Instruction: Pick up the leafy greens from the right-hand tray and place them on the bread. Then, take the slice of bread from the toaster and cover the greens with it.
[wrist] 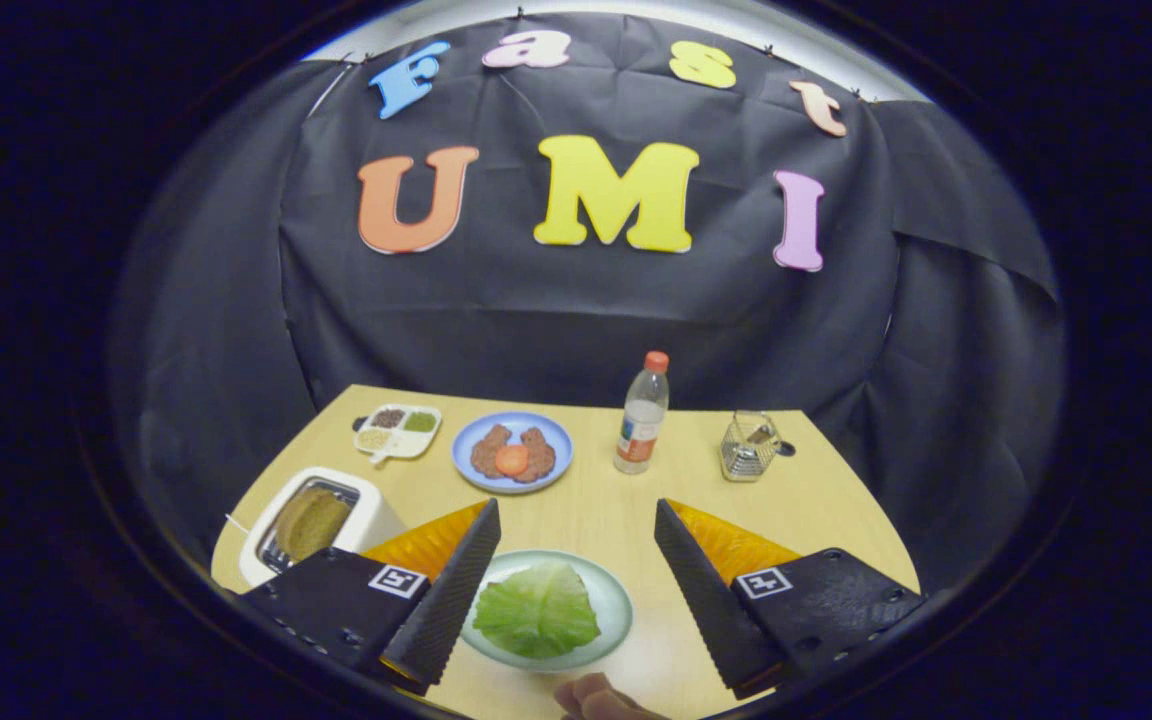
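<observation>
A green leaf of lettuce lies on a pale green plate between my two fingers, nearer the left one. My gripper is open above the plate, with nothing held. To the left of the left finger stands a white toaster with a brown slice of bread sticking up in its slot. Beyond the fingers a blue plate holds brown bread pieces with a round orange-red slice on top.
A white divided dish with small heaps of food sits at the back left of the wooden table. A plastic bottle with an orange cap and a small wire basket stand at the back right. A fingertip shows by the table's near edge.
</observation>
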The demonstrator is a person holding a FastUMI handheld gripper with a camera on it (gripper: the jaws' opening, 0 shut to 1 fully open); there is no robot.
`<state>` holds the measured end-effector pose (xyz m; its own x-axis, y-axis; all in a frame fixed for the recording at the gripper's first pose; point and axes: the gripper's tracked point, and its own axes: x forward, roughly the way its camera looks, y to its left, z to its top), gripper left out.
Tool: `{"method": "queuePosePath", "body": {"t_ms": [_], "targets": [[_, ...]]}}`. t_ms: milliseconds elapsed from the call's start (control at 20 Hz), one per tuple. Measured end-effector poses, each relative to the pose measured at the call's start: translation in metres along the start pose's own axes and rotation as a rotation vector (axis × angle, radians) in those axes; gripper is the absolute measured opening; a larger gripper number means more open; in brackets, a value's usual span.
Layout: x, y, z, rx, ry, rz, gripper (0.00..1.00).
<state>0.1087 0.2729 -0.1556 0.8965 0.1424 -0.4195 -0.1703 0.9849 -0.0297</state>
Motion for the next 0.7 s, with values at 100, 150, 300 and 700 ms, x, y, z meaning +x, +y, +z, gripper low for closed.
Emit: {"method": "queuePosePath", "body": {"t_ms": [100,150,300,700], "targets": [[-0.016,0.012,0.018,0.001,-0.055,0.022,0.96],[-0.023,0.02,0.023,0.004,-0.064,0.034,0.96],[-0.03,0.038,0.039,0.017,-0.101,0.05,0.96],[-0.024,0.123,0.029,-0.032,-0.055,0.131,0.96]]}}
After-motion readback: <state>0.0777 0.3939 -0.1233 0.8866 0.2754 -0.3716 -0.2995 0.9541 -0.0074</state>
